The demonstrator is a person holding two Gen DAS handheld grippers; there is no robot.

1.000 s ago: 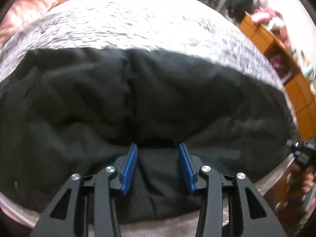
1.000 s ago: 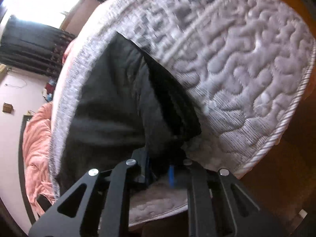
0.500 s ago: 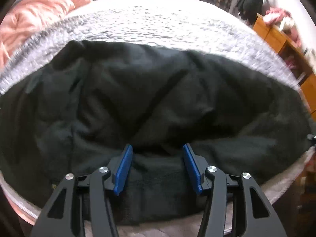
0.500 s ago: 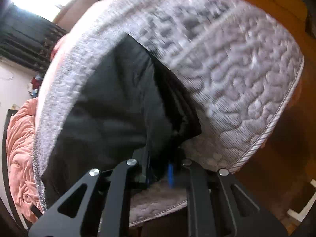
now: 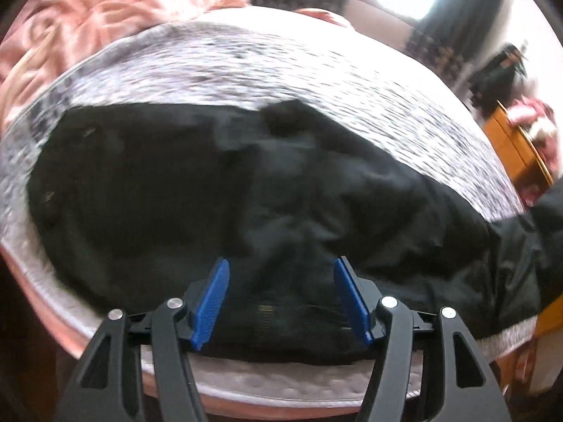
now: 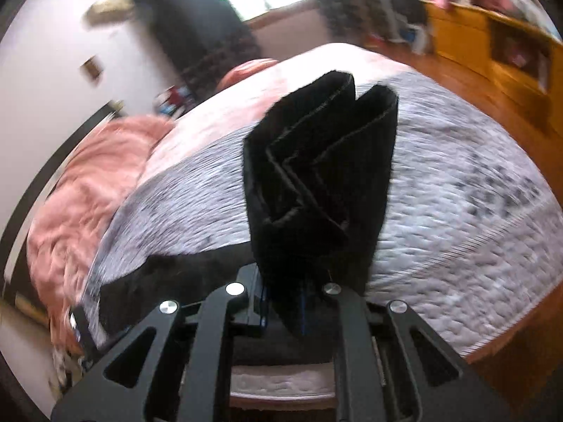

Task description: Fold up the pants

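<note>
My right gripper (image 6: 285,302) clamps the pants (image 6: 316,183) cuffs, lifted mid-frame; my left gripper (image 5: 281,295), spread open, straddles the waistband lower-centre.

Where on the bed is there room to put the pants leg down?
Free: the grey quilt right of the lifted leg, and the strip between the pants and the pink blanket. Crowded: the near edge, under the pants.
</note>
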